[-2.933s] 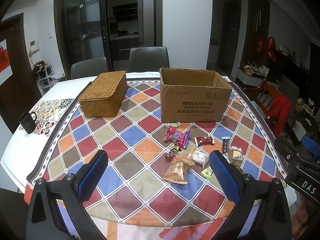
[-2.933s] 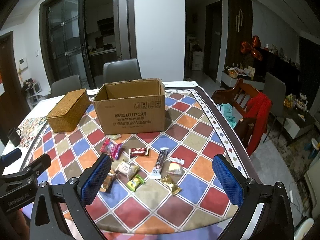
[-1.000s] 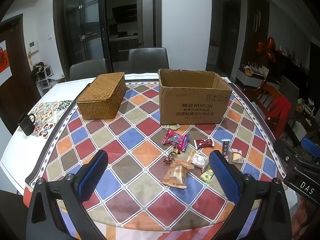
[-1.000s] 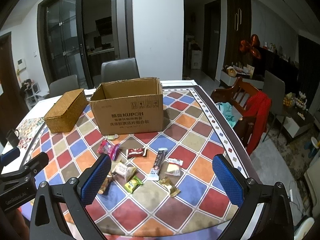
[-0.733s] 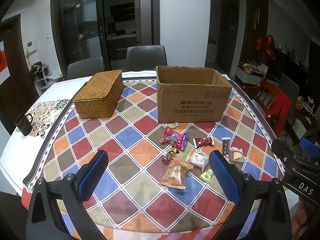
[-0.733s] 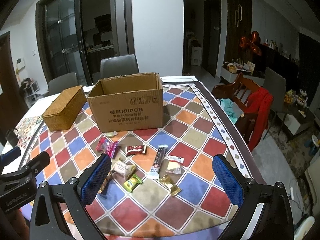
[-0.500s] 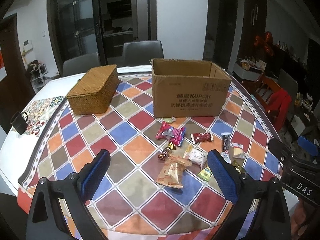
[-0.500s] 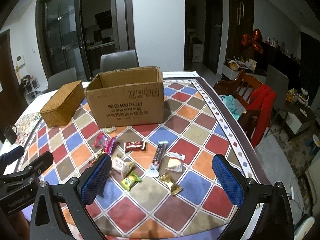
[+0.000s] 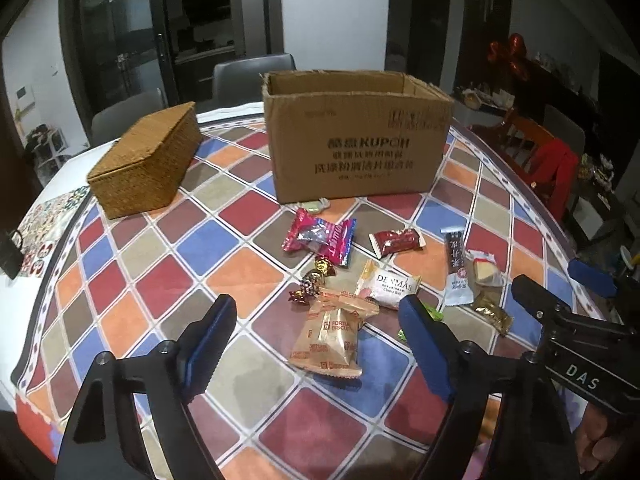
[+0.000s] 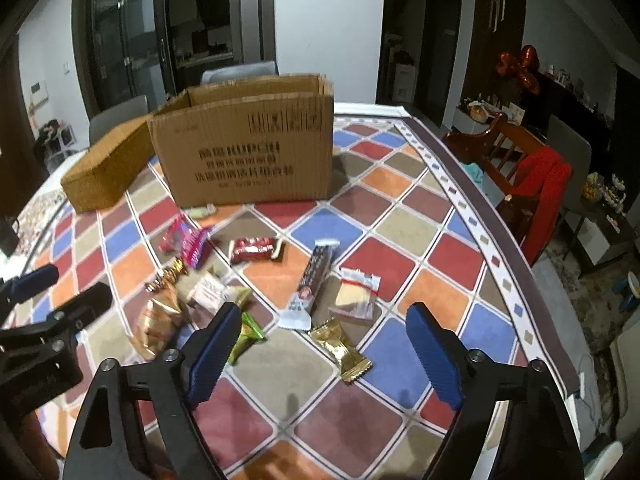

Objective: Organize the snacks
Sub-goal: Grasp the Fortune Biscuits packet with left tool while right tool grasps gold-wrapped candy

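Several wrapped snacks lie scattered on the chequered tablecloth in front of an open cardboard box [image 9: 356, 136], which also shows in the right wrist view [image 10: 248, 148]. My left gripper [image 9: 316, 344] is open and empty, just above a tan biscuit packet [image 9: 330, 336]. A pink packet [image 9: 319, 236] and a white packet [image 9: 390, 286] lie beyond it. My right gripper [image 10: 324, 344] is open and empty over a gold packet [image 10: 342, 346], with a dark snack bar [image 10: 314, 276] and a clear cake packet [image 10: 356, 292] ahead of it.
A closed woven basket [image 9: 146, 160] stands left of the box. A black mug [image 9: 10, 250] sits at the table's far left. Wooden chairs with a red garment [image 10: 540, 184] stand beyond the table's right edge [image 10: 500, 240].
Both grippers have moved forward and down toward the snacks, which now look larger and closer. Both stay open. The snacks and box have not moved.
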Tool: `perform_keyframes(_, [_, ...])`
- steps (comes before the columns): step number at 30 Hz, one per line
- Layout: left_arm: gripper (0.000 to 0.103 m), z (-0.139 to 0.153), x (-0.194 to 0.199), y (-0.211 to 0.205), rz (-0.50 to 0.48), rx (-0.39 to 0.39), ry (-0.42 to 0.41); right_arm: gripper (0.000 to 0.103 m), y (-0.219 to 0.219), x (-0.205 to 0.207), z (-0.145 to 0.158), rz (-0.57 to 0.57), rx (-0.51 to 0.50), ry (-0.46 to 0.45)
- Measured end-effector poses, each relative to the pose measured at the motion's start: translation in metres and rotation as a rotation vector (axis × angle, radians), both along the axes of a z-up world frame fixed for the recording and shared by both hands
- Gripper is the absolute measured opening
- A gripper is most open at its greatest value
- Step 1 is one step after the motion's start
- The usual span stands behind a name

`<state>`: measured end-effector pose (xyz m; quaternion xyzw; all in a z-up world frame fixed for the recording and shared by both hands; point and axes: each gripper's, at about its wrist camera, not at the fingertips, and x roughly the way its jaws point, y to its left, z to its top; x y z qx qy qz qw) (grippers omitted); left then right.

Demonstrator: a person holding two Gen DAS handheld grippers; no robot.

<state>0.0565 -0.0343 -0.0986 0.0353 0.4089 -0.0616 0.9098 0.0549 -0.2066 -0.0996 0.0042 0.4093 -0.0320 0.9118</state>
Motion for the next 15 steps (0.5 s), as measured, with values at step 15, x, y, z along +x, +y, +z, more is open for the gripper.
perform_keyframes(15, [0.063, -0.058, 0.026, -0.015, -0.059, 0.04, 0.094, 0.053, -0.009, 0.025, -0.066, 0.042, 0.005, 0.139])
